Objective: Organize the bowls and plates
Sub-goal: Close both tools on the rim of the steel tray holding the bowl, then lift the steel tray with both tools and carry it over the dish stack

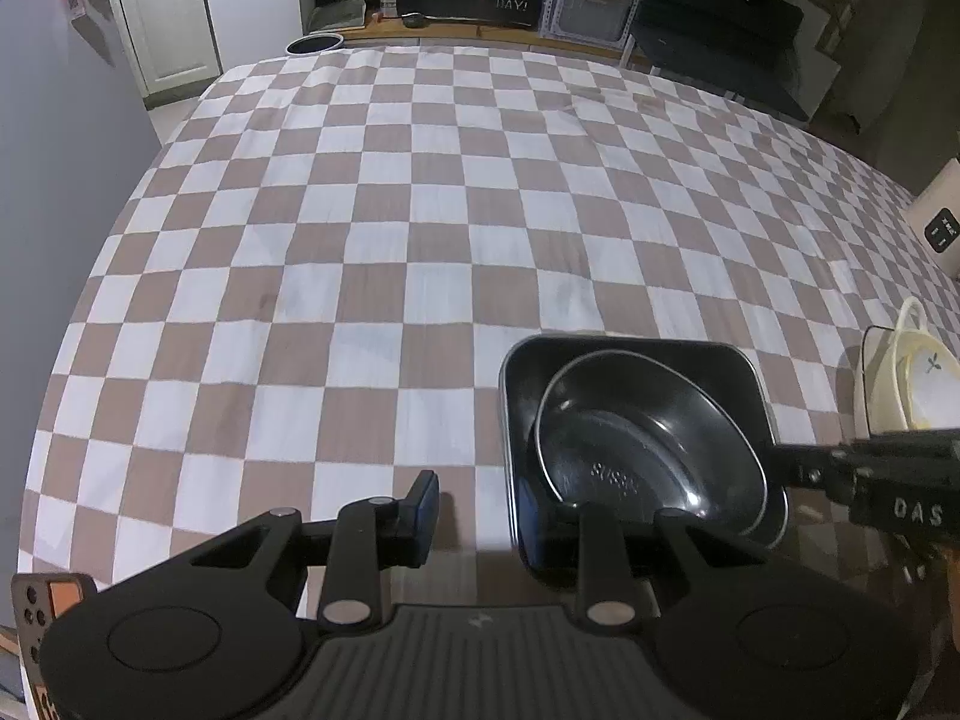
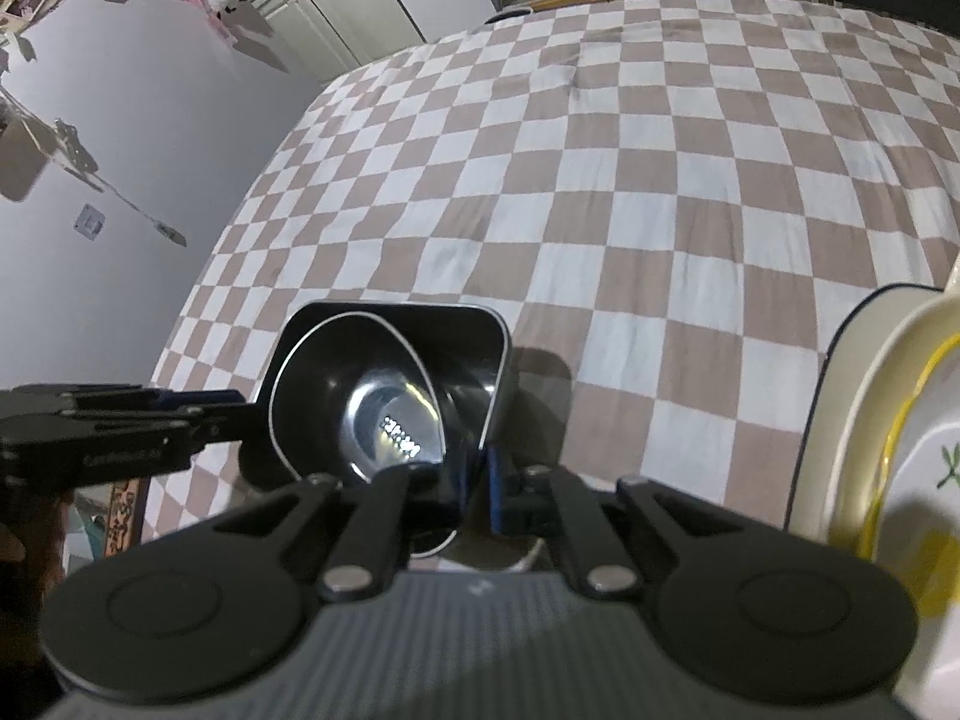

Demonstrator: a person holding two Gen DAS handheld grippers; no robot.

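Left wrist view: the left gripper (image 1: 516,516) is spread wide, its left finger (image 1: 423,495) over the checkered cloth and its right finger reaching to the near wall of the square black tray (image 1: 744,378); whether that finger touches the wall cannot be told. The round steel bowl (image 1: 636,438) lies inside the tray, tilted, its rim leaning on the tray's left side. The right gripper (image 1: 798,468) enters from the right edge and meets the tray's right rim.

Right wrist view: the right gripper (image 2: 462,480) is nearly closed, its fingers pinching the near right wall of the square black tray (image 2: 480,348), one finger inside and the blue pad (image 2: 495,492) outside. The round steel bowl (image 2: 360,396) sits within the tray, embossed lettering showing on its base. The left gripper (image 2: 240,414) comes in from the left and reaches the tray's left rim.

The tray rests on the surface, covered by a brown-and-white checkered cloth (image 1: 420,210), near its front edge. To the right, just beside it, stands a stack of cream plates (image 2: 870,420); the top one bears a yellow ring and a green sprig.
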